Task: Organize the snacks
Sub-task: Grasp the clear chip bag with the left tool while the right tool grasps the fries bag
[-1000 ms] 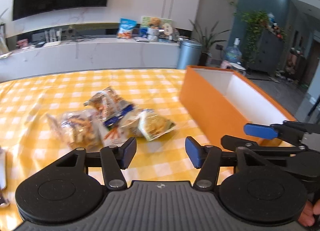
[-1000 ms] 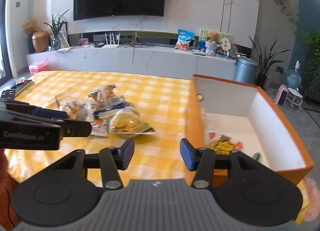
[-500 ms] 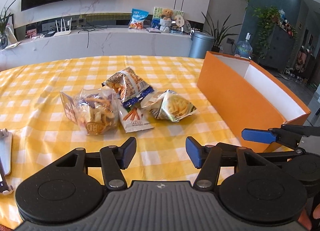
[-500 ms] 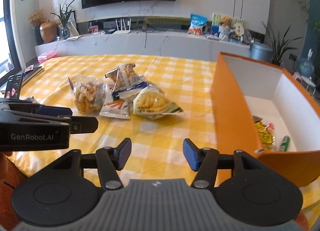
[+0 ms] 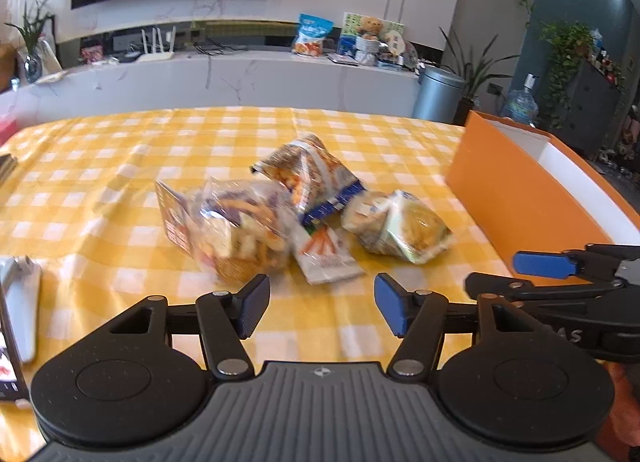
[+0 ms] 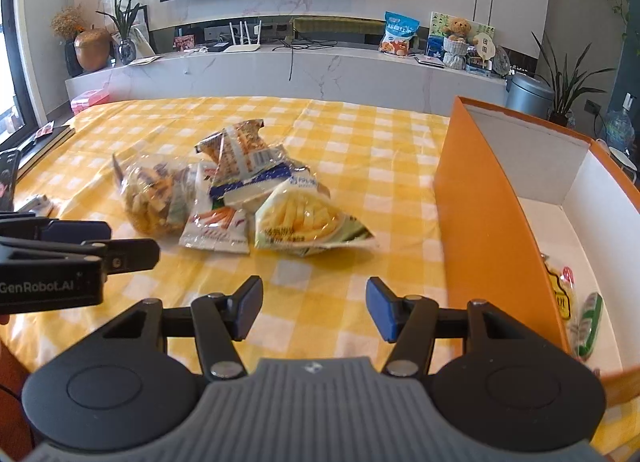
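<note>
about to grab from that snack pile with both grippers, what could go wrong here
1. The snack bags lie overlapped, so closing on one may drag or lift a neighbour.
2. Both the left hand-held gripper and the right hand-held gripper, open and empty, face the same pile side by side and could collide.
3. The orange box has a tall wall; a bag carried low may catch its rim.

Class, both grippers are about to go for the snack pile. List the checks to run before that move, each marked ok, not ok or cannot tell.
1. Left gripper open and empty, jaws just widened: ok.
2. Right gripper open and empty: ok.
3. Snack pile unobstructed on the tablecloth: ok.
4. Fries bag nearest the orange box, free on top: ok.
5. Box has spare floor: ok.
6. Carrot packet free of overlap: not ok.
</note>
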The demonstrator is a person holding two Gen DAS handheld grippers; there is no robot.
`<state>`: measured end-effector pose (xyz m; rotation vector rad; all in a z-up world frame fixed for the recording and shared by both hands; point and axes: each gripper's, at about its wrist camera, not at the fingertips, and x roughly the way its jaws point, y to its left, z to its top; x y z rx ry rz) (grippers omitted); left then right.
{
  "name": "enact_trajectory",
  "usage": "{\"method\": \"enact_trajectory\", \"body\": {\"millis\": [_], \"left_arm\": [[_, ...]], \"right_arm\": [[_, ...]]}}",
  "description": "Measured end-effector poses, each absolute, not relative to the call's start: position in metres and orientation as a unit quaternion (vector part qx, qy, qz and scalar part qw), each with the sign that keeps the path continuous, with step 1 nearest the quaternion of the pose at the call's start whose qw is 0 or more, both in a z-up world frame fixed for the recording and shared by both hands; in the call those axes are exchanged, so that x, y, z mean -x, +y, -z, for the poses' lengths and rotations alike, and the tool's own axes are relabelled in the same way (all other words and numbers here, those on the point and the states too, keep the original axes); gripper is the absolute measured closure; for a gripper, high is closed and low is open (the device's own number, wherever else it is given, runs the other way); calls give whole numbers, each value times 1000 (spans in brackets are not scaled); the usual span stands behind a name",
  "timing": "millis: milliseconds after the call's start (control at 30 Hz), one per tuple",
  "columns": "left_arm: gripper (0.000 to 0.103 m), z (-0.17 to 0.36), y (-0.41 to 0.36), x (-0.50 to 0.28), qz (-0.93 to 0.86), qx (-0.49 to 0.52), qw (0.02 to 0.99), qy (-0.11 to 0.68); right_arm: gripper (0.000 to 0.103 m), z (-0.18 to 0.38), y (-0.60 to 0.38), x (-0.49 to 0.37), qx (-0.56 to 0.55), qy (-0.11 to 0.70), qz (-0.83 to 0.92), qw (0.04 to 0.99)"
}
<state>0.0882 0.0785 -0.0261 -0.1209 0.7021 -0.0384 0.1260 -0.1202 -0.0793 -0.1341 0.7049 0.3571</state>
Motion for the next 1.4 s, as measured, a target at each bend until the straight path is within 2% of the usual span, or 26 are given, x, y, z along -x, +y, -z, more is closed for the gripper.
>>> {"method": "enact_trajectory", "body": {"millis": [33,133,167,300,467,600,700,833,1067,1133,1300,1400], "left_arm": [[30,26,81,-91,10,55,939,341],[12,24,86,-100,-19,39,944,326],[10,24,87,-103,-28,29,946,320],[7,25,88,-113,-46,6,950,310],[5,25,94,-118,-66,62,952,292],[3,29,93,-130,-92,79,942,313],[3,33,96,-135,-113,101,934,322],[3,40,96,-141,-117,113,928,335],[3,51,89,-153,-134,81,923,351],[3,54,87,-156,-138,69,922,354],[4,62,87,-162,-142,57,916,372],[9,62,91,-161,-138,65,916,372]], "right_arm": [[44,79,-120,-130,63,343,-175,921],[33,78,-116,-143,60,341,-177,921],[31,78,-115,-146,61,340,-178,921],[25,77,-106,-162,72,330,-181,924],[23,81,-100,-186,75,328,-180,924],[22,90,-92,-199,88,338,-197,916],[12,94,-84,-204,101,330,-221,912],[12,102,-71,-214,135,323,-231,908],[14,111,-73,-225,111,341,-226,906],[20,113,-73,-225,108,344,-226,905],[26,119,-69,-228,118,352,-213,904],[29,120,-71,-227,114,355,-213,903]]}}
